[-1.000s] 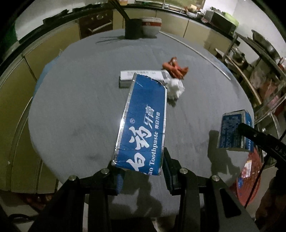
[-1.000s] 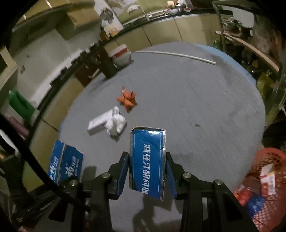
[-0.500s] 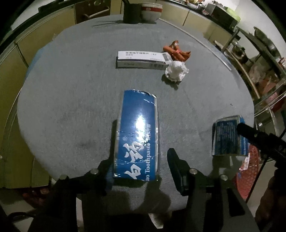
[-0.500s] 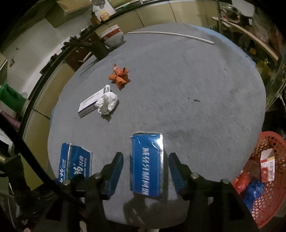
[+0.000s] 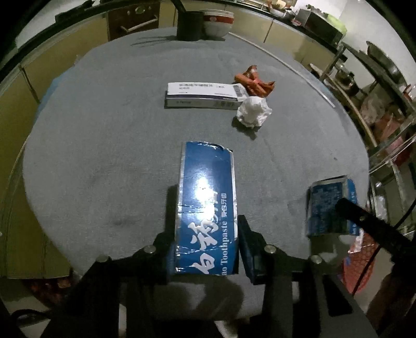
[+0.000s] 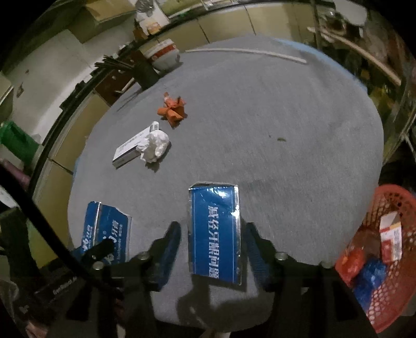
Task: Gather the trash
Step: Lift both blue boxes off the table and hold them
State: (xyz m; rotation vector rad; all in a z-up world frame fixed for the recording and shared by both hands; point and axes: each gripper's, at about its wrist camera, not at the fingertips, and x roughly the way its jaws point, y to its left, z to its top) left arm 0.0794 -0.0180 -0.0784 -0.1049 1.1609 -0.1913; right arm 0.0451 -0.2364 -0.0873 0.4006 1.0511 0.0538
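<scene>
Two flattened blue toothpaste boxes lie at the near edge of the round grey table. My left gripper is closing on the longer box, and both pads touch its long sides. The same box shows at lower left in the right wrist view. My right gripper is closing around the shorter box, with a strip of table visible between each pad and the box. That shorter box also appears in the left wrist view.
Mid-table lie a white carton, a crumpled tissue and an orange wrapper. A red basket holding trash stands below the table's right edge. A bowl and a black holder sit at the far rim.
A second ago both boxes were gripped and tilted up. Both jaws then opened and the boxes lay flat on the table. Now the jaws have come back in around them.
</scene>
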